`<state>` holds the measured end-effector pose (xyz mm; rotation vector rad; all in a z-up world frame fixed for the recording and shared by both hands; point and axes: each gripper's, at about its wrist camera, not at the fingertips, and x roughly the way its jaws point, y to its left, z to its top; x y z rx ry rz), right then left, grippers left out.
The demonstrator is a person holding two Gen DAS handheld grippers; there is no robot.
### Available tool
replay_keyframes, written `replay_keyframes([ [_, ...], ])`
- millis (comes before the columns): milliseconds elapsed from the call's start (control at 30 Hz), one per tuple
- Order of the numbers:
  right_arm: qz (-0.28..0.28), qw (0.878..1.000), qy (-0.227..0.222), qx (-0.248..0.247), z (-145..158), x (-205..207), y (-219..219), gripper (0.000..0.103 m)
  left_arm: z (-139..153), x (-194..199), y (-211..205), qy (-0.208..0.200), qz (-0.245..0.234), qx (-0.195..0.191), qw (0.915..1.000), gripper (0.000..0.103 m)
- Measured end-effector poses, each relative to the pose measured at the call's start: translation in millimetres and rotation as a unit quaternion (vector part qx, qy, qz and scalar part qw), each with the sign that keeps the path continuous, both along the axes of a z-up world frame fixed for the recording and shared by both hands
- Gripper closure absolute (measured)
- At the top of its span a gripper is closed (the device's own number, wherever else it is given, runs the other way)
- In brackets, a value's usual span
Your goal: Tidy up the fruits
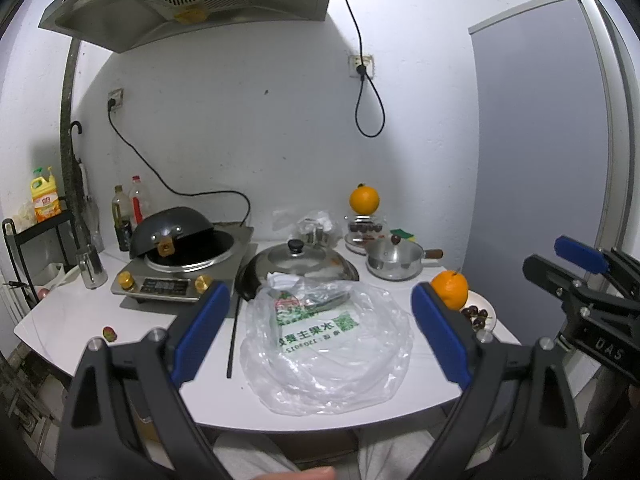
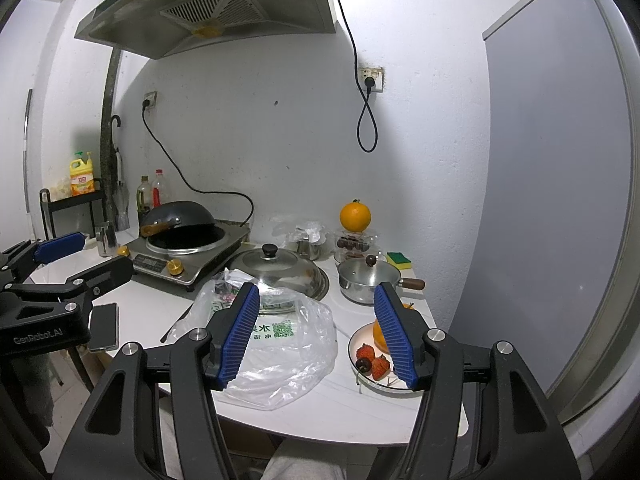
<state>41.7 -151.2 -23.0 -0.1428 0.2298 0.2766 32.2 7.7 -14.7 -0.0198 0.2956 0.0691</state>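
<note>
A white plate [image 2: 362, 376] at the table's right front holds an orange [image 1: 450, 289], strawberries [image 2: 380, 366] and dark cherries [image 1: 476, 316]. A second orange [image 1: 364, 199] sits on a clear box of dark fruit [image 1: 363, 229] at the back. A clear plastic bag [image 1: 324, 354] with green print lies in the middle. My left gripper [image 1: 320, 336] is open above the bag. My right gripper [image 2: 316, 334] is open, its right finger over the plate. Both are empty.
An induction cooker with a tilted black wok [image 1: 172, 232] stands at back left. A pan with a glass lid [image 1: 298, 266], a small steel pot [image 1: 394, 258] and a sponge [image 2: 400, 260] are behind the bag. A phone [image 2: 104, 326] lies at front left. A fridge [image 1: 540, 140] stands on the right.
</note>
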Motion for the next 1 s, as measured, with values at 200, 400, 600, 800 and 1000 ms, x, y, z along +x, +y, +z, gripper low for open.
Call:
replay_keyframes([
  [200, 0.000, 1.000, 0.000, 0.000, -0.2, 0.2, -0.3, 0.040, 0.3, -0.2, 0.2, 0.000, 0.000, 0.000, 1.0000, 0.010],
  [400, 0.000, 1.000, 0.000, 0.000, 0.0, 0.3, -0.1, 0.040, -1.6, 0.7, -2.8, 0.000, -0.003, 0.001, 1.0000, 0.010],
  [600, 0.000, 1.000, 0.000, 0.000, -0.1, 0.4, -0.2, 0.040, -1.7, 0.8, -3.3, 0.001, -0.003, 0.001, 1.0000, 0.010],
  [800, 0.000, 1.000, 0.001, 0.000, -0.1, 0.8, -0.4, 0.040, -2.1, 2.3, -4.8, 0.001, -0.004, 0.001, 1.0000, 0.010],
  [1000, 0.000, 1.000, 0.002, 0.000, -0.4, 1.0, -0.6, 0.040, -2.1, 2.8, -5.4, 0.002, -0.006, 0.000, 1.0000, 0.010],
])
